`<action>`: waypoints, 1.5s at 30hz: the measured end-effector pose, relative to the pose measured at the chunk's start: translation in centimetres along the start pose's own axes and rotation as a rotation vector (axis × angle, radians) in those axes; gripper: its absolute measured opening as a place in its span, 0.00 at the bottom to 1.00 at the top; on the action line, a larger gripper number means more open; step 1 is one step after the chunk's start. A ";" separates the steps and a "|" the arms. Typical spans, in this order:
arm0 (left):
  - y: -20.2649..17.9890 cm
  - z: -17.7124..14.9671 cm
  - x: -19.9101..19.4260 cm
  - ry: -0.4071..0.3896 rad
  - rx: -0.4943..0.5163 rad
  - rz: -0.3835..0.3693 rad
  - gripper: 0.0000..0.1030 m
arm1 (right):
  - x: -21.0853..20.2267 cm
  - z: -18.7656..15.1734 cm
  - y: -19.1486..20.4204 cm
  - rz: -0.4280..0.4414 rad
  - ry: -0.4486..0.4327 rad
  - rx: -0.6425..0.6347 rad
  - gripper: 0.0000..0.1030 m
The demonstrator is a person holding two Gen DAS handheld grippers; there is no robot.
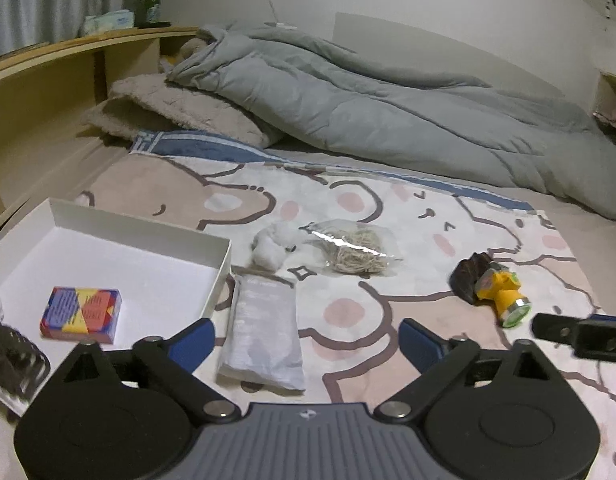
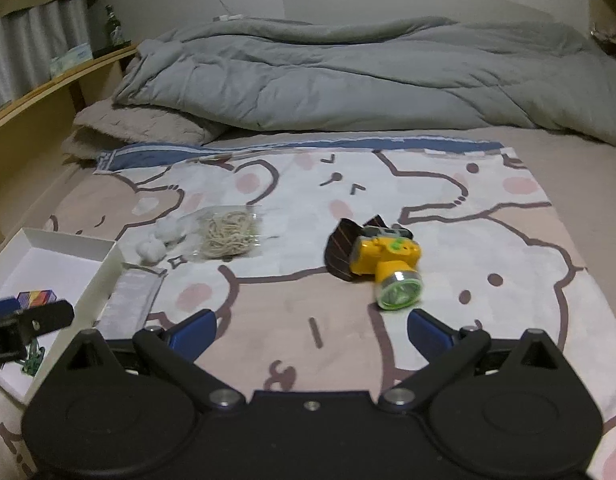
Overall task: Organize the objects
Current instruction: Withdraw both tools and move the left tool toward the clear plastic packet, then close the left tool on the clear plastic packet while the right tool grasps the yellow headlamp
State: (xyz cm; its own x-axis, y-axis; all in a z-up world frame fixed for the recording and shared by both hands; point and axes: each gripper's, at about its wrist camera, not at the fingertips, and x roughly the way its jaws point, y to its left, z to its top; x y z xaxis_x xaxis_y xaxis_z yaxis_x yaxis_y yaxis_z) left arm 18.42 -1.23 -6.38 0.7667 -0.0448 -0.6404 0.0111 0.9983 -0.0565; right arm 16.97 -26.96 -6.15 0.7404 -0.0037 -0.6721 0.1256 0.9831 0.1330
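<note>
With both claws spread and empty, left claw (image 1: 306, 332) over the grey foil pouch (image 1: 264, 328) beside the white cardboard box (image 1: 222, 268), my right claw (image 2: 311, 330) nears the yellow headlamp (image 2: 387, 268); its round lens could roll on the soft bed.

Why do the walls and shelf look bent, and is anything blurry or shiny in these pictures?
Both views come through fisheye lenses, so the wooden shelf curves and the corners go dark. Left wrist view: glare streaks across the clear bag of rubber bands, and the right gripper at the edge is smeared by motion. Right wrist view: dim indoor light, the yellow headlamp slightly soft.
</note>
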 end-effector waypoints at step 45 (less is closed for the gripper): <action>0.3 -6.7 4.8 0.129 -0.201 -0.098 0.00 | 6.2 -1.1 -5.9 0.007 0.060 0.165 0.85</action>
State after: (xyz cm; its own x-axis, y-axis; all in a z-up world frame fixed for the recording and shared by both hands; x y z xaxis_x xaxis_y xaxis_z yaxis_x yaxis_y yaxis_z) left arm 17.79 -1.36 -14.66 0.6799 -0.1580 -0.7161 -0.0563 0.9624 -0.2658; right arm 20.08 -32.54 -11.93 0.7014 0.0184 -0.7125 0.2313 0.9397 0.2520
